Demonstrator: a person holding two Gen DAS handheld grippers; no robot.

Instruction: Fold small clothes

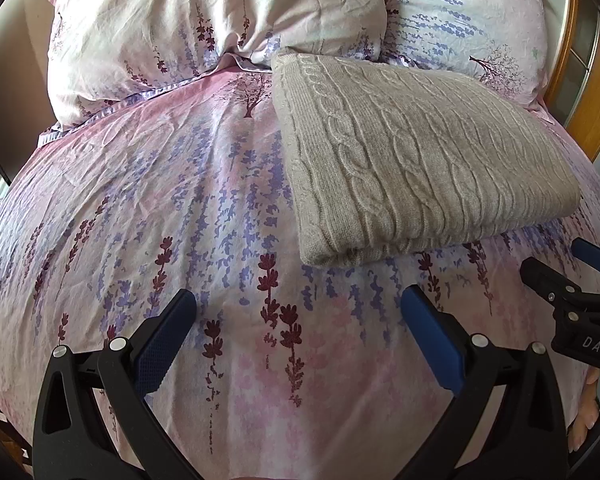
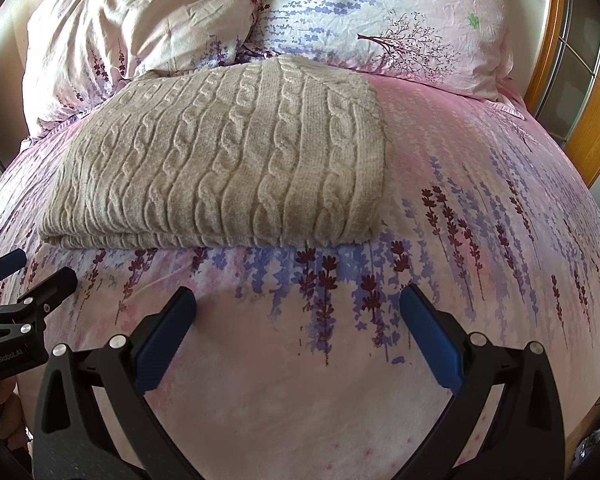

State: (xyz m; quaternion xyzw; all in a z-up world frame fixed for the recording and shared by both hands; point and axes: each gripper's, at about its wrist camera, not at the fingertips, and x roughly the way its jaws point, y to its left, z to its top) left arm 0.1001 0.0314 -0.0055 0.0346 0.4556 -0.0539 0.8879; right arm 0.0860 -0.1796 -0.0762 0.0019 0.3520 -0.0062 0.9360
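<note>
A bed with a pink floral duvet (image 2: 440, 208) fills both views. On it, just below the pillows (image 2: 140, 20), lies the beige cable-knit sweater (image 2: 228, 160), folded into a thick rectangle; it looks soft, bulky and limp, best pinched at its layered near edge. Left gripper (image 1: 298, 312) and right gripper (image 2: 298, 308) hover short of it, jaws spread, empty. Only the right wrist view shows its right side fold.

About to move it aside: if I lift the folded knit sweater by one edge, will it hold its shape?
Probably not. The folded knit sweater looks soft and thick, so it would likely droop and unfold where the stacked layers show at its near edge. On the bedspread, pushing may bunch it rather than slide it.
</note>
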